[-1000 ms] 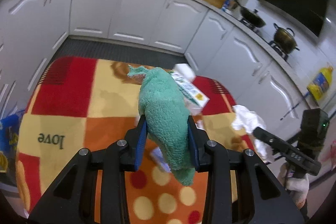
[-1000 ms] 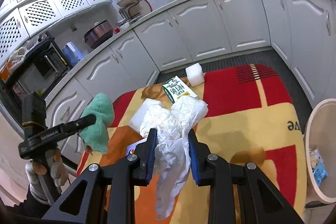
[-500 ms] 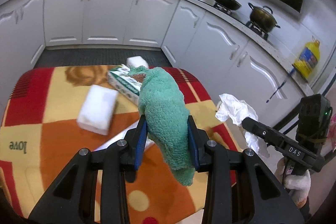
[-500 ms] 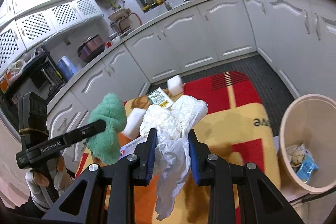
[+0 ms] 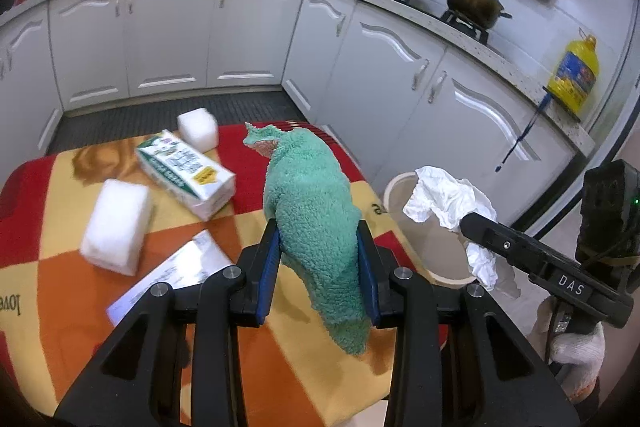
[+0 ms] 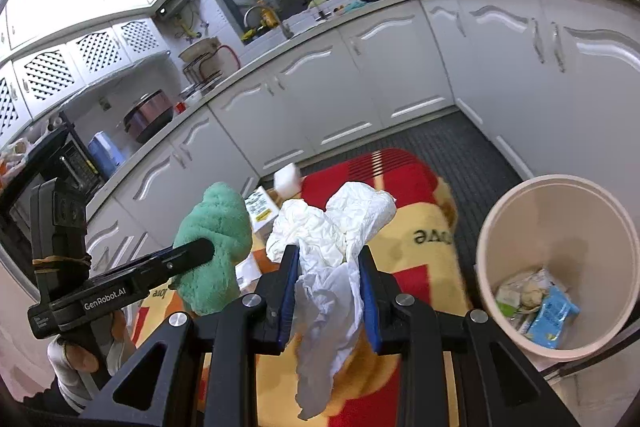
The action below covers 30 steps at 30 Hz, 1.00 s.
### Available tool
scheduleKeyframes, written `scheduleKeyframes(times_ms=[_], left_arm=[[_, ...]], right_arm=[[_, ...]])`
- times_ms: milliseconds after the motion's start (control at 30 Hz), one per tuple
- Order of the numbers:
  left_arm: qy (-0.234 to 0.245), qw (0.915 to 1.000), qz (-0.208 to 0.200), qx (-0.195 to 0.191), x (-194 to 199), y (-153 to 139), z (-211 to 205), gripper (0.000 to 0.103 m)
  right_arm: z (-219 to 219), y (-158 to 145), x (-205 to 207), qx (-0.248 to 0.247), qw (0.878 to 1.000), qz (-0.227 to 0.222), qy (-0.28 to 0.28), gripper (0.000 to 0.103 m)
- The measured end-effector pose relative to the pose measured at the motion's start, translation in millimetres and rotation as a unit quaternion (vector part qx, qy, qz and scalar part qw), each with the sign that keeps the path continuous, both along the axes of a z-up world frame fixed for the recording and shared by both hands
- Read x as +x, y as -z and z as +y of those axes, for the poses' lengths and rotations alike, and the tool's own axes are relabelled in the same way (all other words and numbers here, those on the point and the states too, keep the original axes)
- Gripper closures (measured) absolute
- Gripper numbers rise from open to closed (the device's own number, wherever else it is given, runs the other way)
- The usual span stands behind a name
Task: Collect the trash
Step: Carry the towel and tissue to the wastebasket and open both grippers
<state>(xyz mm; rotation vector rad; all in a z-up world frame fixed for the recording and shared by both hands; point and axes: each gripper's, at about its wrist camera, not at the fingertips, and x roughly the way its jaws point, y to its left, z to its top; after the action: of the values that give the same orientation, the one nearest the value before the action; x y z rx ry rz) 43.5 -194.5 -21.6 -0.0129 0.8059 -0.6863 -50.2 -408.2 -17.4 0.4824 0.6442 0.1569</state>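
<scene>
My left gripper (image 5: 318, 267) is shut on a green fluffy cloth (image 5: 312, 203), held above the checked table cover (image 5: 60, 183). My right gripper (image 6: 328, 291) is shut on crumpled white paper (image 6: 332, 227), held up off the table's right side. The paper also shows in the left wrist view (image 5: 448, 199), above the bin. A cream trash bin (image 6: 504, 223) stands on the floor to the right of the table, with wrappers (image 6: 536, 303) inside. Its rim shows in the left wrist view (image 5: 396, 183).
On the table lie a green-and-white carton (image 5: 184, 173), a white foam block (image 5: 116, 227), a smaller white block (image 5: 198, 129) and a flat white packet (image 5: 176, 271). White kitchen cabinets (image 5: 240, 35) surround the table. A yellow oil jug (image 5: 574, 71) stands on the counter.
Both grippers have swung to the right with their loads. The trash bin has come fully into the right wrist view and now shows in the left wrist view.
</scene>
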Motion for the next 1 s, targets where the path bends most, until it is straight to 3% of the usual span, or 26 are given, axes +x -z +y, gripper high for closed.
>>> scheduleKeyframes(times_ms=[567, 1000], left_arm=[[0.061, 0.998, 0.008, 0.014, -6.9, 9.1, -85.7, 0.07], [0.094, 0.9948, 0.029, 0.026, -2.4, 26.7, -147.5, 0.07]], right_arm=[[-49.7, 1.5, -33.7, -0.013, 0.997, 0.006, 0.07, 0.076], [-93.1, 21.2, -49.6, 0.001, 0.993, 0.027, 0.119, 0.076]])
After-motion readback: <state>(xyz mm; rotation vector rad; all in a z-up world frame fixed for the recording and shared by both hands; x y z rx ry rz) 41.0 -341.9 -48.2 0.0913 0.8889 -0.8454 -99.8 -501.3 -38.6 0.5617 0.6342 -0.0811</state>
